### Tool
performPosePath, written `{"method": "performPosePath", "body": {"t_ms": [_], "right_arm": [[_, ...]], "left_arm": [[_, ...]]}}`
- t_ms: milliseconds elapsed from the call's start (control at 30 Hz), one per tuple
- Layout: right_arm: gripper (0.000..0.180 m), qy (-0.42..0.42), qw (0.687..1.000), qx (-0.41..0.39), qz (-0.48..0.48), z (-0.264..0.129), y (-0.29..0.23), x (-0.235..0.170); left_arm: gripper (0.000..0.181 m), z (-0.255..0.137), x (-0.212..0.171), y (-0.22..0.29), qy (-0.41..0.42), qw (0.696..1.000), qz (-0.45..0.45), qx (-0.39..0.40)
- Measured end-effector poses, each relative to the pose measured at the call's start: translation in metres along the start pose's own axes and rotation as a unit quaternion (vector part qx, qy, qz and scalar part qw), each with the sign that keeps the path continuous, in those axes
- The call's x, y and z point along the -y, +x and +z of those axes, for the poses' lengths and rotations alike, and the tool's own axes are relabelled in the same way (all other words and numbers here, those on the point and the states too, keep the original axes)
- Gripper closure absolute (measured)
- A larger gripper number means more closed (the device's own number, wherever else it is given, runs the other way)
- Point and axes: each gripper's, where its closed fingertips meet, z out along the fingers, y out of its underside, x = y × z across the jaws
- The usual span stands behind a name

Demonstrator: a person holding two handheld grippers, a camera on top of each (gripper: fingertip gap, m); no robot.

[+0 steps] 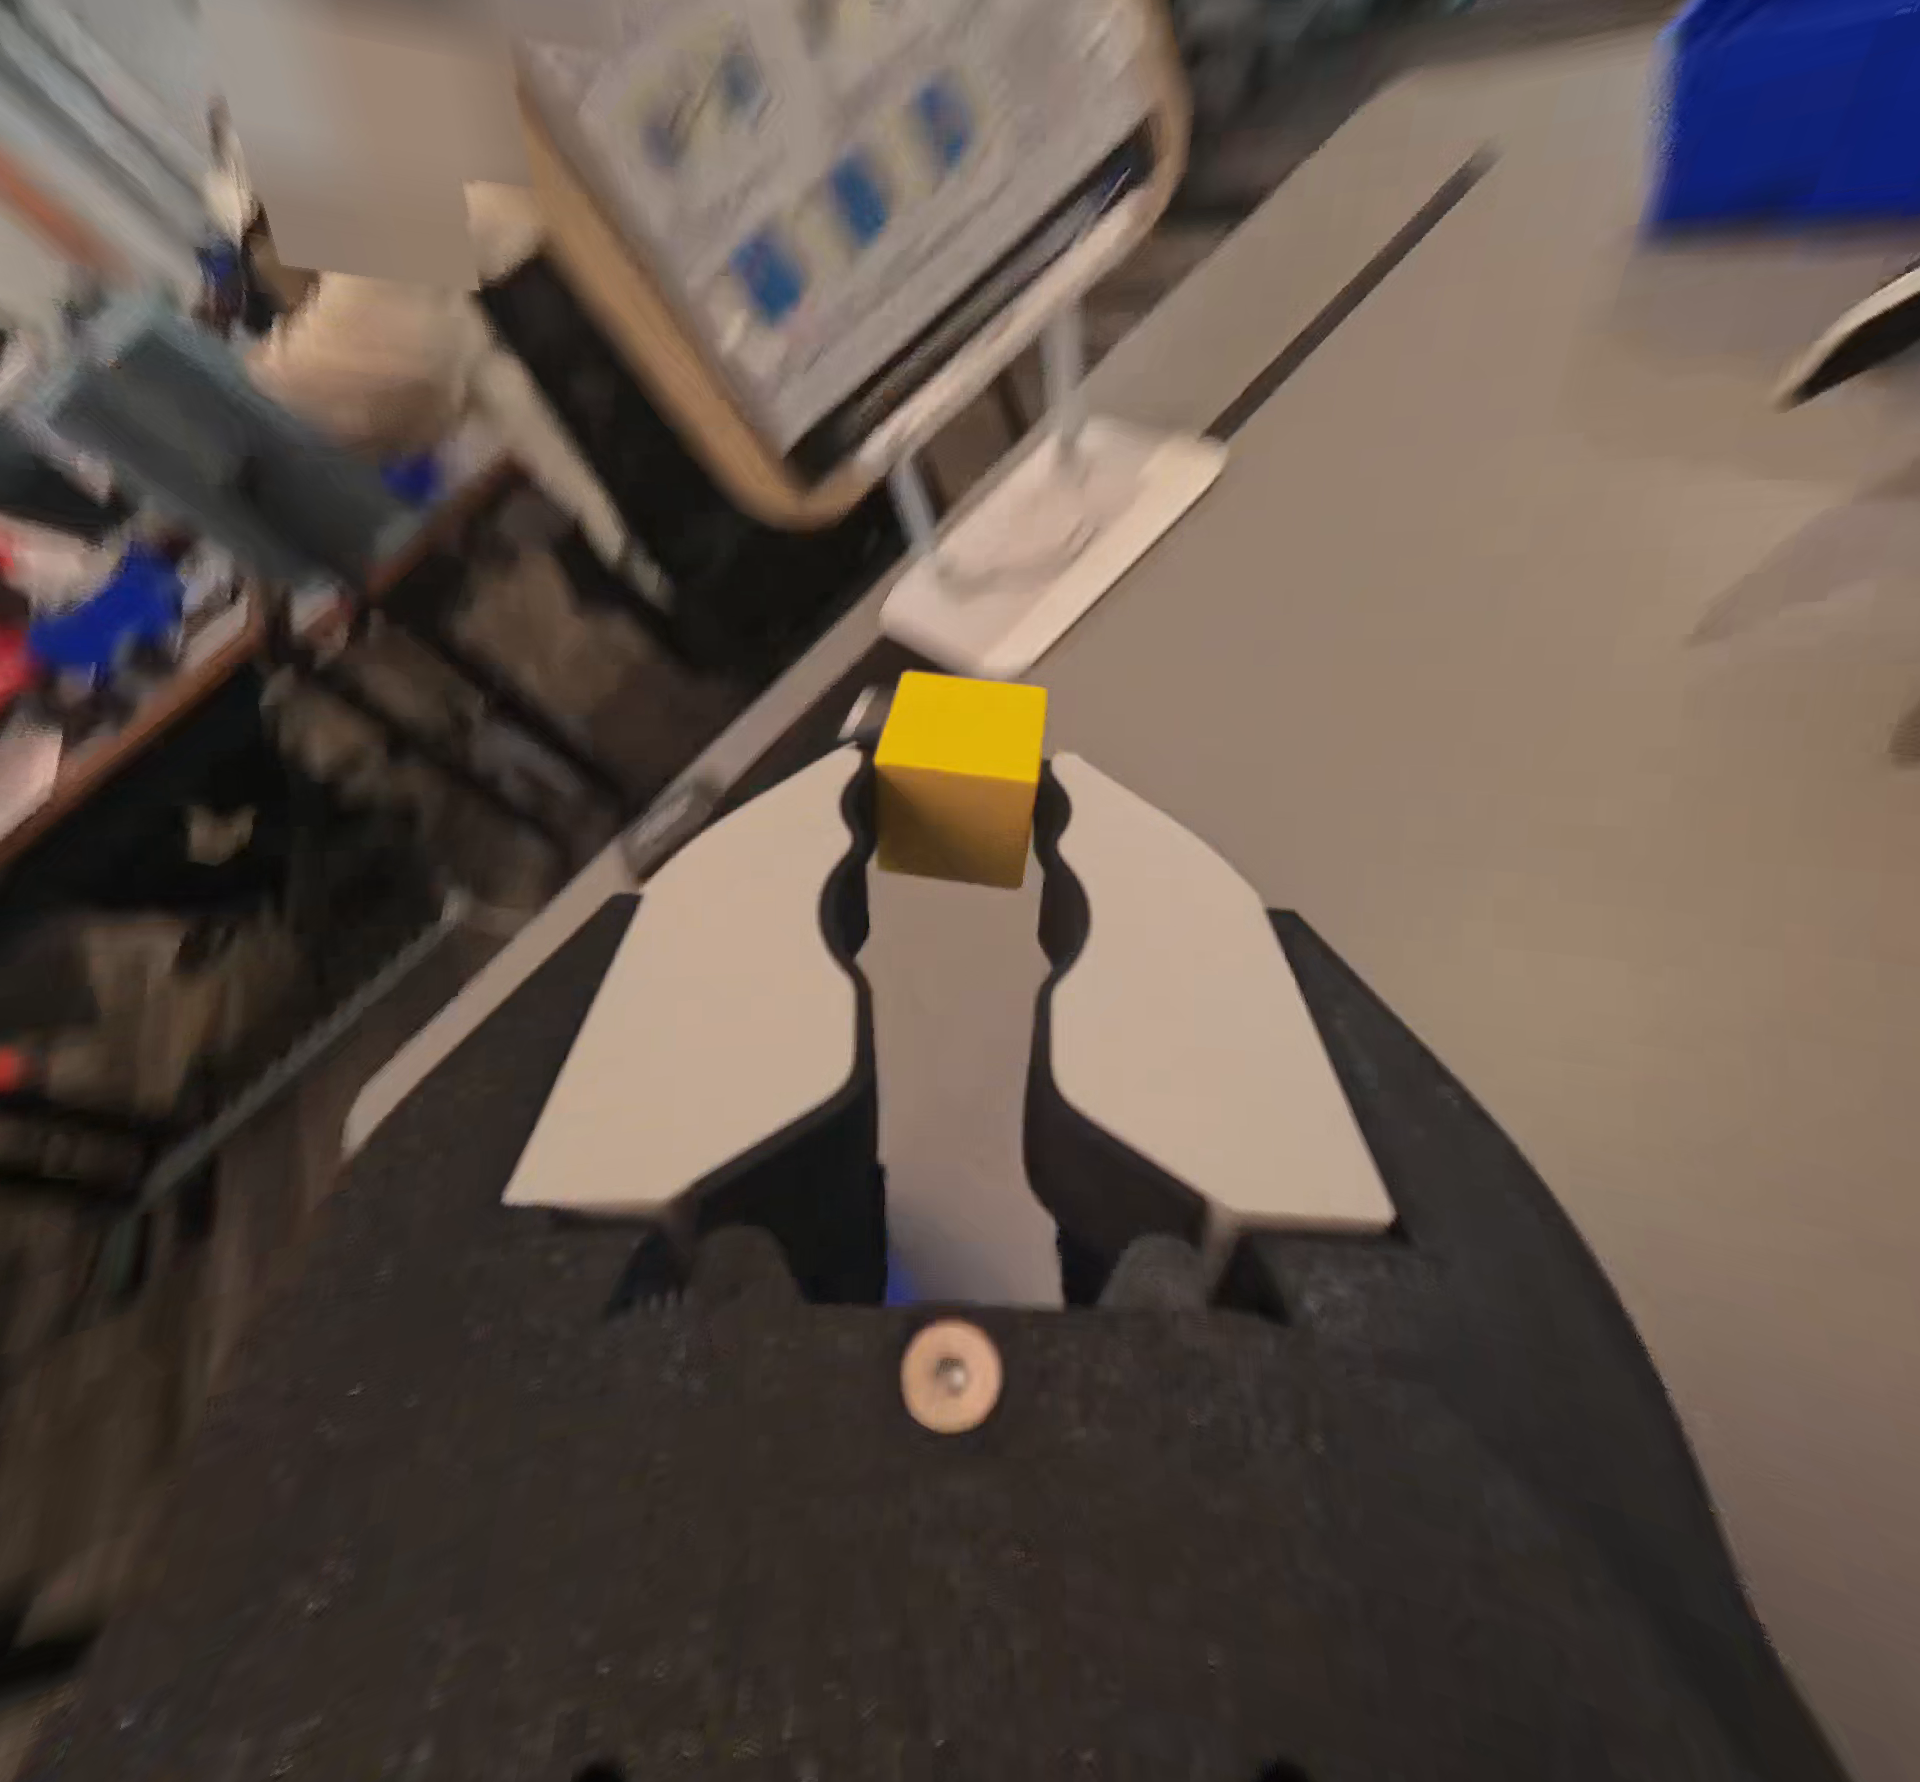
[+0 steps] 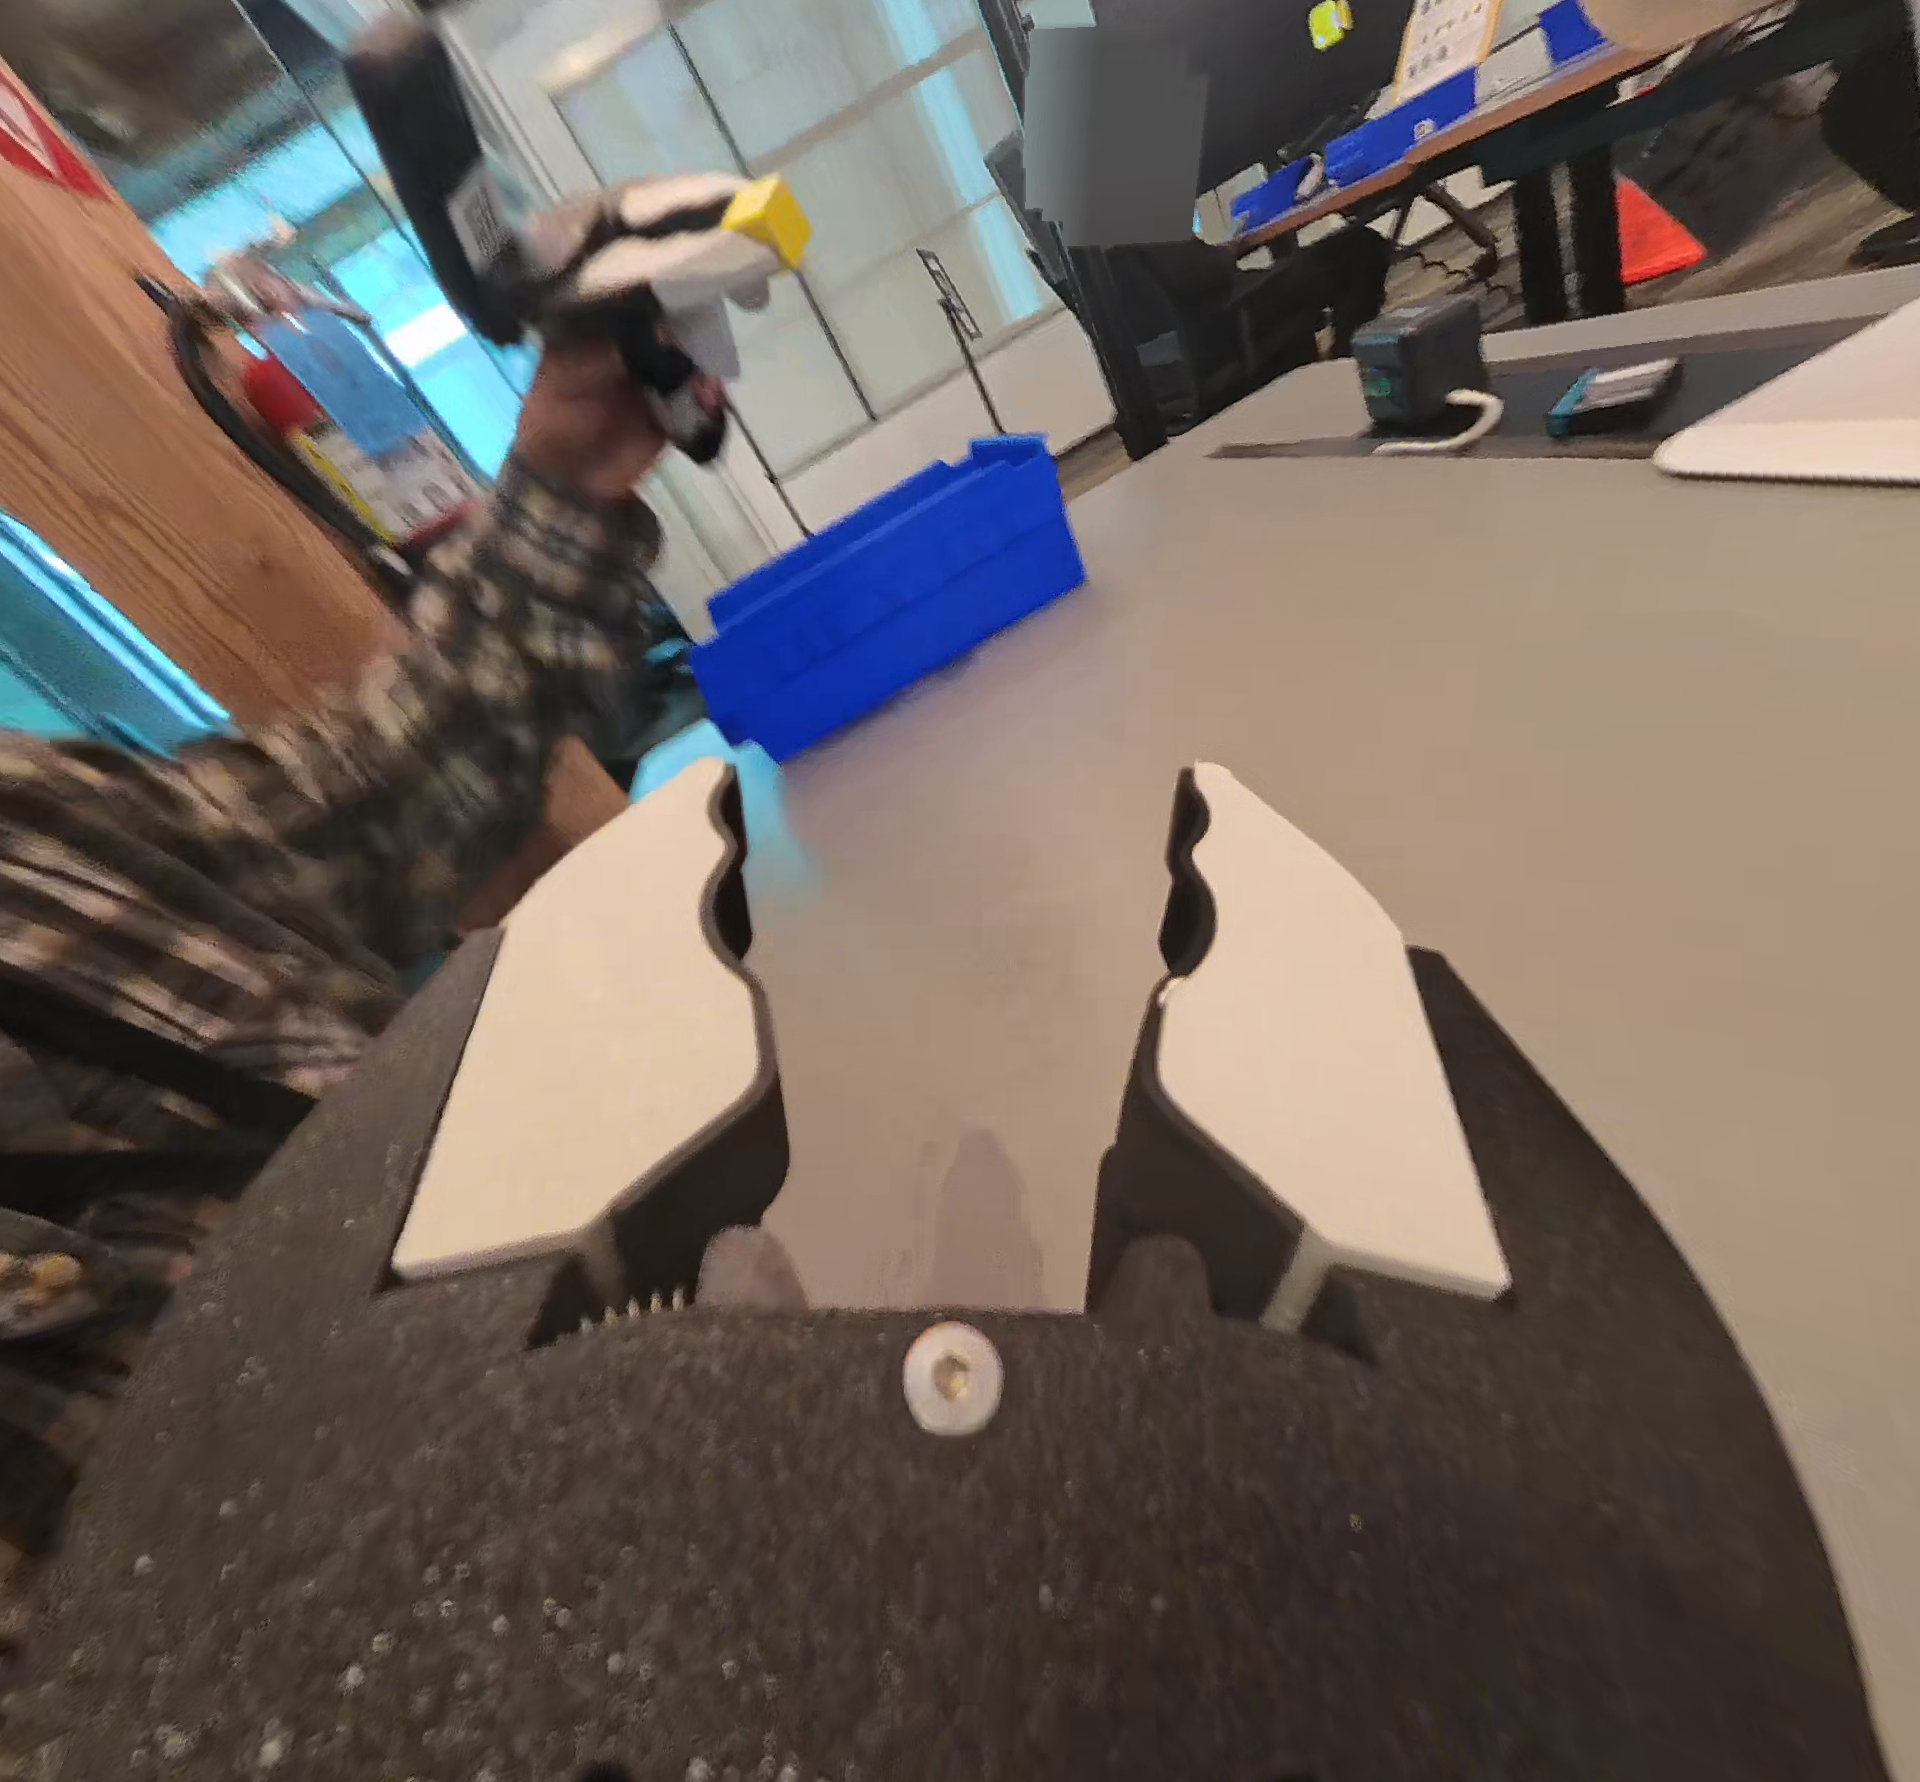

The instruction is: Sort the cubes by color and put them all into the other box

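Note:
My left gripper (image 1: 958, 776) is shut on a yellow cube (image 1: 958, 774), pinched between the fingertips and held in the air above the grey table (image 1: 1403, 797). The same gripper with the yellow cube (image 2: 767, 217) shows high at the left in the right wrist view, raised well above a blue box (image 2: 894, 589). My right gripper (image 2: 956, 787) is open and empty, low over the table, pointing toward that blue box. A blue box (image 1: 1797, 70) also shows at the top right of the left wrist view. No other cubes are visible.
A white stand base (image 1: 1049, 548) carrying a tilted board (image 1: 862, 163) sits at the table's far edge. A dark device (image 2: 1418, 366) with a white cable, a small black item (image 2: 1610, 397) and a pale flat slab (image 2: 1808, 423) lie at the far right. The person's patterned sleeve (image 2: 468, 652) is at the left.

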Motion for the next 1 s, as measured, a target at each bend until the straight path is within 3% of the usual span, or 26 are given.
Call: {"method": "performPosePath", "body": {"t_ms": [100, 200, 400, 500, 667, 733, 867, 1000], "right_arm": [[0.106, 0.026, 0.997, 0.038, 0.068, 0.011, -0.022, 0.016], [0.107, 0.028, 0.988, 0.073, 0.135, 0.023, -0.043, 0.029], [0.111, -0.033, 0.955, 0.115, 0.272, 0.04, -0.066, 0.022], [0.114, -0.052, 0.946, 0.115, 0.297, 0.046, -0.066, 0.011], [0.129, -0.079, 0.94, 0.133, 0.303, 0.058, -0.071, 0.0], [0.152, -0.08, 0.936, 0.158, 0.305, 0.06, -0.078, 0.001], [0.152, -0.103, 0.947, 0.133, 0.274, 0.054, -0.075, -0.003], [0.152, -0.109, 0.965, 0.082, 0.226, 0.013, -0.067, 0.016]], "left_arm": [[0.153, 0.018, 0.046, 0.085, 0.123, 0.991, 0.025, -0.055], [0.153, 0.045, 0.064, 0.161, 0.213, 0.969, 0.035, -0.121], [0.153, 0.078, 0.065, 0.253, 0.269, 0.939, 0.032, -0.21], [0.153, 0.077, 0.061, 0.269, 0.264, 0.938, 0.075, -0.213], [0.153, 0.074, 0.055, 0.272, 0.261, 0.939, 0.074, -0.211], [0.153, 0.075, 0.052, 0.271, 0.255, 0.941, 0.078, -0.206], [0.152, 0.076, 0.049, 0.276, 0.248, 0.94, 0.072, -0.221], [0.126, 0.077, 0.05, 0.284, 0.244, 0.936, 0.038, -0.249]]}}
